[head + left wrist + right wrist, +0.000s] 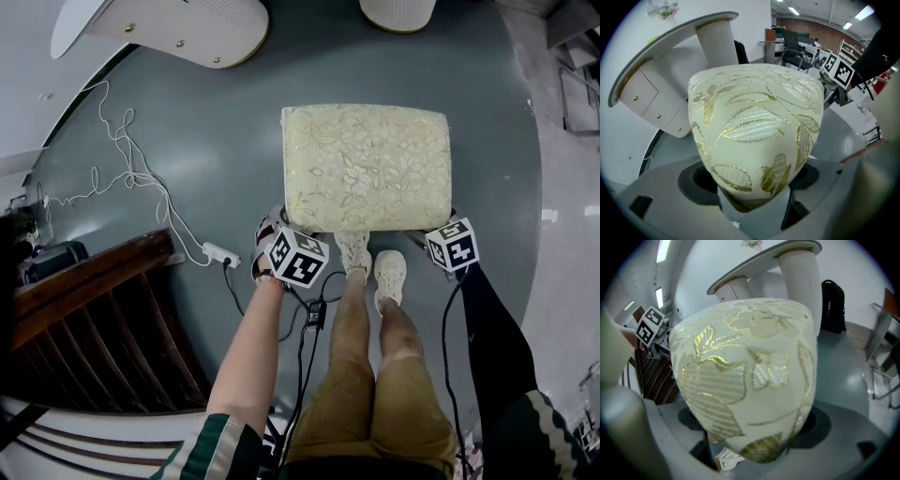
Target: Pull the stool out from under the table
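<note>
Left gripper (279, 232) and right gripper (439, 230) are clamping near corners of the cream gold-embroidered stool (366, 164), which is standing clear of the white table (187, 28); soft padding could slip free.

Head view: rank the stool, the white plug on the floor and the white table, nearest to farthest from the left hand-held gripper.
1. stool: its near-left corner sits in the left hand-held gripper.
2. white plug: on the floor, just to its left.
3. white table: far ahead, upper left.

Bare floor (497, 178) flanks the stool (366, 167); a white cable (216, 253) trails left, the table (178, 28) stands beyond
</note>
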A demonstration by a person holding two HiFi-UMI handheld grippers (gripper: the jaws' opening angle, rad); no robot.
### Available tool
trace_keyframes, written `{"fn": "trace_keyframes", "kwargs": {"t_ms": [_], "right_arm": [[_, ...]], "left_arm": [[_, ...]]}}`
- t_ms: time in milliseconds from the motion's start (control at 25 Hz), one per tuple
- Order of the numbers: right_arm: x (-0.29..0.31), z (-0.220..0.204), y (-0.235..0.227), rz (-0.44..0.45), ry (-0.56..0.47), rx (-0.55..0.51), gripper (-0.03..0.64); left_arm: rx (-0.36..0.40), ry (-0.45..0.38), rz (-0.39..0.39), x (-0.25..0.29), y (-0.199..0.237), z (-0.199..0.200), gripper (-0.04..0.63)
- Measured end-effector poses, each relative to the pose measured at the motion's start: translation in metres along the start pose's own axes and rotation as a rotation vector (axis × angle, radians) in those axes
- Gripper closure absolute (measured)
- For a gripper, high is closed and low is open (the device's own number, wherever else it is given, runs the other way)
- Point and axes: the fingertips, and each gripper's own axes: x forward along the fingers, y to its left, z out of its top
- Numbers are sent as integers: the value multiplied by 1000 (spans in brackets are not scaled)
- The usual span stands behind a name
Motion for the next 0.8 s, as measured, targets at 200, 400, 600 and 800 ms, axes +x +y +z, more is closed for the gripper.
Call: {"fn": "trace_keyframes", "kwargs": {"t_ms": [200,400,600,800], "right_arm": [[-2,1,3,3,3,12,114],[0,-1,0,6,12,16,115],[0,-2,0,14,22,15,115],[-3,0,-1,-5,5,8,115]], "left_arm": [[4,16,-4,-3,2,1,183],[1,35,-12,1,2,1,183],[-7,51,-19,0,-1,-1,184],[-12,33,-17,0,0,0,184]]}}
